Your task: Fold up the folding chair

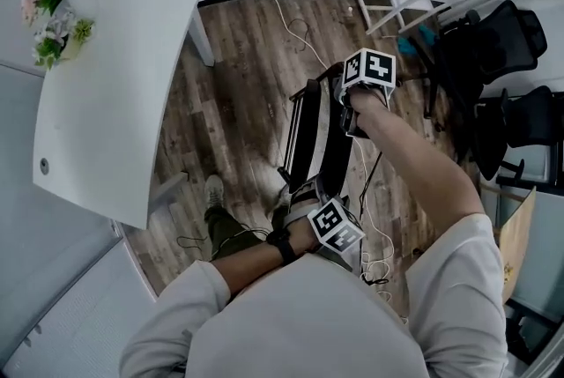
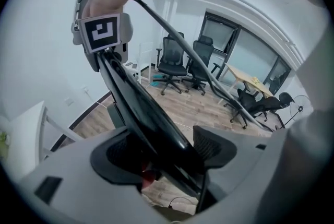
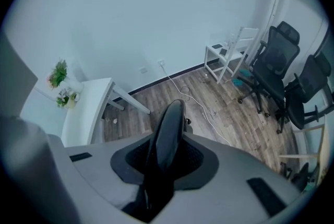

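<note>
Head view: folding chair (image 1: 310,138) looks nearly flat. Left gripper (image 2: 167,151) and right gripper (image 3: 166,161) jaws each clamp its edge. Next, likely: squeeze halves fully together.

The head camera looks steeply down from above the person's shoulders onto the wooden floor (image 1: 247,103). It takes in the left tool (image 1: 304,191), the right tool (image 1: 348,112), the folding chair (image 1: 317,138) between them and the white table (image 1: 115,94) at the left. The left tool's camera sits right against the chair's black edge and faces along it toward the right tool's marker cube (image 2: 102,32), with office chairs (image 2: 172,63) beyond. The right tool's camera, equally close to the chair, faces out over the same floor, table and office chairs.
</note>
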`<action>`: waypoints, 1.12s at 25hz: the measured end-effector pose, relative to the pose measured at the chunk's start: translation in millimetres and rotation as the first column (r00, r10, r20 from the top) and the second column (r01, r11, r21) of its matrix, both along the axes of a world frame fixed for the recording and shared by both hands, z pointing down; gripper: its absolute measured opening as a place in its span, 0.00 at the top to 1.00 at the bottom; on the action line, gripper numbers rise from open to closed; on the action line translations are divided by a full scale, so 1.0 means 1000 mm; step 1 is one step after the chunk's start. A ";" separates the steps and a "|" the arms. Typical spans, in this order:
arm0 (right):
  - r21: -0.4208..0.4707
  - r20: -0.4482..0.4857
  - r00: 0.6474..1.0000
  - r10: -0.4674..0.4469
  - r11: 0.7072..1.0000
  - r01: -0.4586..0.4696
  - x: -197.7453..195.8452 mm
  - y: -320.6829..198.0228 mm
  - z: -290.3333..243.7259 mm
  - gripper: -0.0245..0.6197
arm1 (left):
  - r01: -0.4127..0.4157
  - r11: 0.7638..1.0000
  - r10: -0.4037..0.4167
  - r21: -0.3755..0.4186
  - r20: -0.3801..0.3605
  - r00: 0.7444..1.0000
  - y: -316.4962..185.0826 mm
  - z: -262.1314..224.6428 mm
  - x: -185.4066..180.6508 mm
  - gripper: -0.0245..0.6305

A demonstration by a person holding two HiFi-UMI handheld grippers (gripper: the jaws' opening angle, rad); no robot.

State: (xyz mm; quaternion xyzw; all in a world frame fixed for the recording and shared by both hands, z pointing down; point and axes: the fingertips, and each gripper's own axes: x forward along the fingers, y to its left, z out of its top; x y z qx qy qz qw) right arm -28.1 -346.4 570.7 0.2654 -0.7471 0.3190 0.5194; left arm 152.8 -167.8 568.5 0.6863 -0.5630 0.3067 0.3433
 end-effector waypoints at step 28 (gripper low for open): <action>-0.091 0.059 0.998 -0.015 0.996 0.021 -0.295 0.200 -0.004 0.81 | 0.104 0.994 -0.104 -0.018 -0.007 0.995 0.197 -0.004 -0.298 0.51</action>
